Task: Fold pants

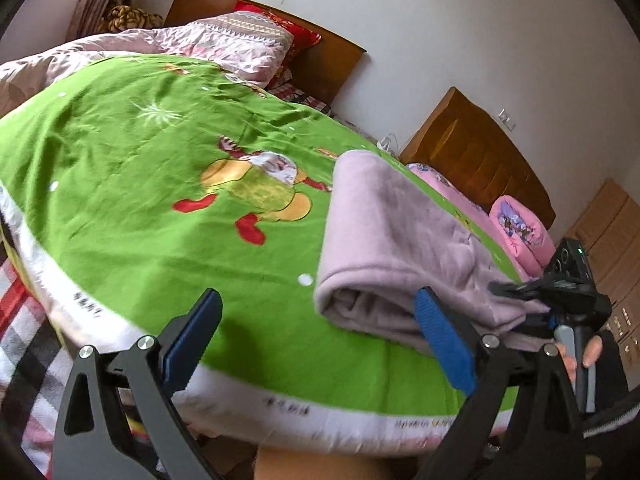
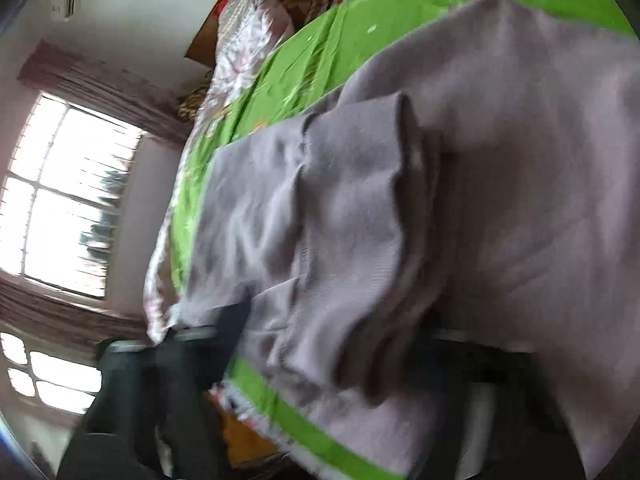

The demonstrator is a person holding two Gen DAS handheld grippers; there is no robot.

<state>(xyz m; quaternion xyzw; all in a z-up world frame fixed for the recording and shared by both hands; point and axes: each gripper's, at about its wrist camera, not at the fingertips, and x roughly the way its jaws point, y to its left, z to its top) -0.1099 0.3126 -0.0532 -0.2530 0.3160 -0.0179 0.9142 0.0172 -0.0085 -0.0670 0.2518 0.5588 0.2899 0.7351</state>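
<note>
Pants (image 1: 384, 236): pale lilac, folded into a thick bundle, lying on the green sheet (image 1: 140, 152) toward the near right part of the bed; rounded fold edge faces the left gripper.
Left gripper (image 1: 320, 332): jaws spread wide, blue pads (image 1: 444, 336) on both fingers; nothing between them. Right finger sits against the near edge of the pants; left finger is over bare sheet.
Right gripper (image 1: 560, 292): seen from the left wrist at the pants' right end, held by a hand (image 1: 588, 354). Jaw state: cannot tell; its own view is blurred and fabric fills it.
Pants, right wrist view (image 2: 400, 220): layered folds fill most of the frame, over the sheet (image 2: 304, 52).
Surroundings: pink quilt (image 1: 224, 40) at the head, wooden headboard (image 1: 320, 56), window (image 2: 60, 200).
</note>
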